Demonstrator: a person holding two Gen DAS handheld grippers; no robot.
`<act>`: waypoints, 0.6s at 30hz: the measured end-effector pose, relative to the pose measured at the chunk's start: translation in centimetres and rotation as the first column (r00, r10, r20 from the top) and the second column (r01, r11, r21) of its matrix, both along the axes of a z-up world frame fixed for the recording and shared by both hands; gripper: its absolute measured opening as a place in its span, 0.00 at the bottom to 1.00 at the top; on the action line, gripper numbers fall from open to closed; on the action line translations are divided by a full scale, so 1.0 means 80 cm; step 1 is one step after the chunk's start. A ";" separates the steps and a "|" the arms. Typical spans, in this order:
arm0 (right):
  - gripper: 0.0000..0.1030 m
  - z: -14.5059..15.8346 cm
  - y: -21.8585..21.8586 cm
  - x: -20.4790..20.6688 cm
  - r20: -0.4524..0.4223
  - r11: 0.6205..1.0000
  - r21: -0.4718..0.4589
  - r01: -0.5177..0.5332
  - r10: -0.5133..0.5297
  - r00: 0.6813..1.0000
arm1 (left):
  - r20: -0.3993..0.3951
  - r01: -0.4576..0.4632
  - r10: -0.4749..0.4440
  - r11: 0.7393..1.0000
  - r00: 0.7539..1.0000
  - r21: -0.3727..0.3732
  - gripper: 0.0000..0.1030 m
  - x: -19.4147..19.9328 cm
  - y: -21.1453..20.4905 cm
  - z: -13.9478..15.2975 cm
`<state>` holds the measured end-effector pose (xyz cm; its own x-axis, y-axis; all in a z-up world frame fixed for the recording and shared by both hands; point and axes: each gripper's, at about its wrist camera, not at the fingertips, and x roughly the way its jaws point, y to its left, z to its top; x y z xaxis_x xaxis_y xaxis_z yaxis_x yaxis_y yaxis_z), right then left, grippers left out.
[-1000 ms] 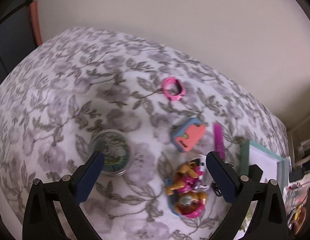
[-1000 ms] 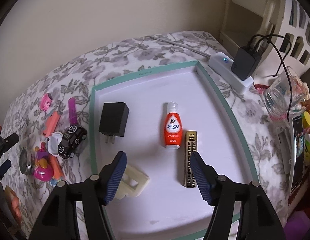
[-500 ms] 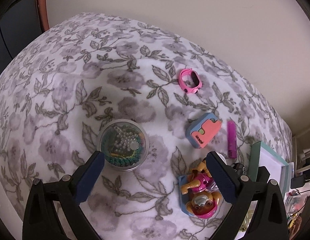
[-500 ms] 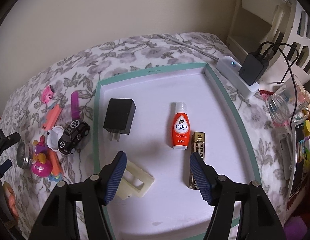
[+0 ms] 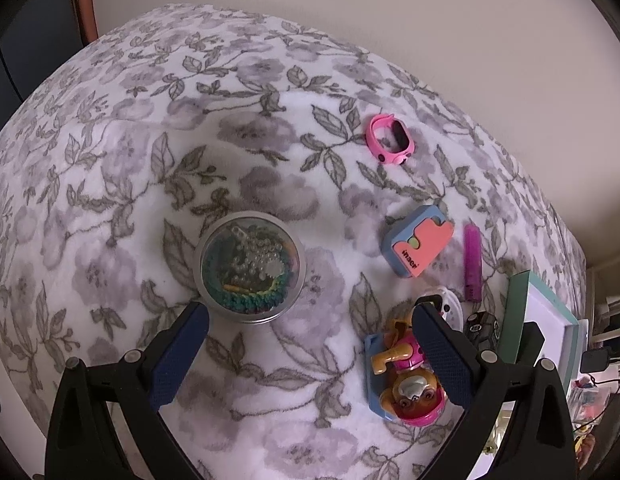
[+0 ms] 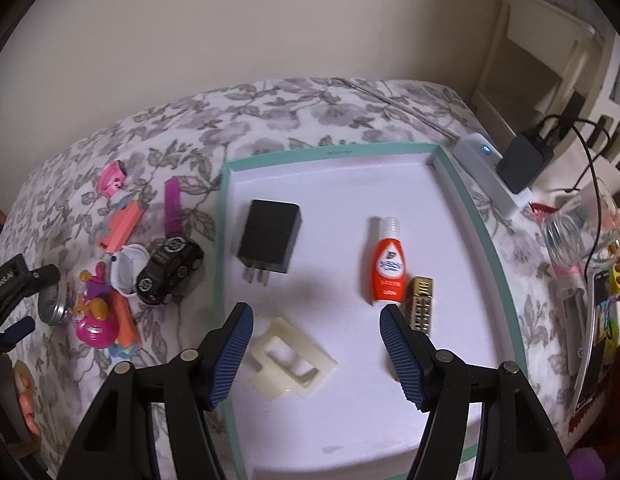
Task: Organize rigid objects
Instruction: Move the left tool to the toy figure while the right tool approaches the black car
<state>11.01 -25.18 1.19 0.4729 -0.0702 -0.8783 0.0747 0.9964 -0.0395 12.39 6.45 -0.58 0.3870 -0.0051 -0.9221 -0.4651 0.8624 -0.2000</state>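
My left gripper [image 5: 306,344] is open and empty above the floral cloth. A round tin of beads [image 5: 249,267] lies just beyond its left finger. A pink dog toy [image 5: 409,376] lies by its right finger. A pink watch [image 5: 389,140], a blue and coral case [image 5: 417,246] and a purple stick [image 5: 472,262] lie farther off. My right gripper [image 6: 315,320] is open and empty over the white tray [image 6: 461,188]. The tray holds a black charger [image 6: 270,236], a red bottle [image 6: 387,268], a gold case [image 6: 419,304] and a cream plate [image 6: 290,360].
A black toy car [image 6: 170,266] and a white round case [image 6: 124,268] lie left of the tray. A power strip with a black adapter [image 6: 521,160] lies beyond the tray's right corner. A clear glass [image 6: 573,236] stands at the right. The wall is close behind.
The left gripper has pulled back and up, so the tin and toys now lie farther ahead of it. The right gripper has drifted a little left over the tray. Both stay open.
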 end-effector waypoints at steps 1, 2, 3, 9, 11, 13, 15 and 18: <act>0.67 0.001 0.004 0.001 0.002 1.000 0.001 -0.007 0.007 1.000 | -0.006 0.003 -0.003 1.000 1.000 -0.002 0.98 0.000 0.000 -0.001; 0.67 0.002 0.007 0.002 0.004 1.000 0.001 -0.012 0.012 1.000 | -0.009 0.004 -0.004 1.000 1.000 -0.004 0.98 0.001 0.000 -0.001; 0.67 0.002 0.011 0.004 0.005 1.000 0.005 -0.018 0.018 1.000 | -0.014 0.005 -0.005 1.000 1.000 -0.007 0.98 0.001 0.000 -0.002; 0.67 0.005 0.038 0.015 0.013 0.997 0.042 -0.068 0.067 0.998 | -0.023 0.017 -0.018 0.999 1.000 -0.040 0.98 0.005 0.000 -0.005; 0.67 0.004 0.047 0.020 0.014 0.995 0.050 -0.086 0.085 0.996 | -0.027 0.017 -0.019 0.998 0.999 -0.055 0.98 0.006 0.001 -0.007; 0.68 0.001 0.055 0.026 0.010 0.994 0.057 -0.097 0.096 0.995 | -0.031 0.014 -0.016 0.997 0.999 -0.072 0.98 0.007 0.003 -0.010; 0.67 -0.003 0.062 0.032 0.004 0.992 0.067 -0.105 0.105 0.995 | -0.033 0.013 -0.015 0.996 0.999 -0.084 0.98 0.008 0.004 -0.011; 0.67 -0.013 0.074 0.042 -0.012 0.988 0.091 -0.127 0.128 0.992 | -0.037 0.009 -0.013 0.995 0.999 -0.102 0.98 0.011 0.006 -0.015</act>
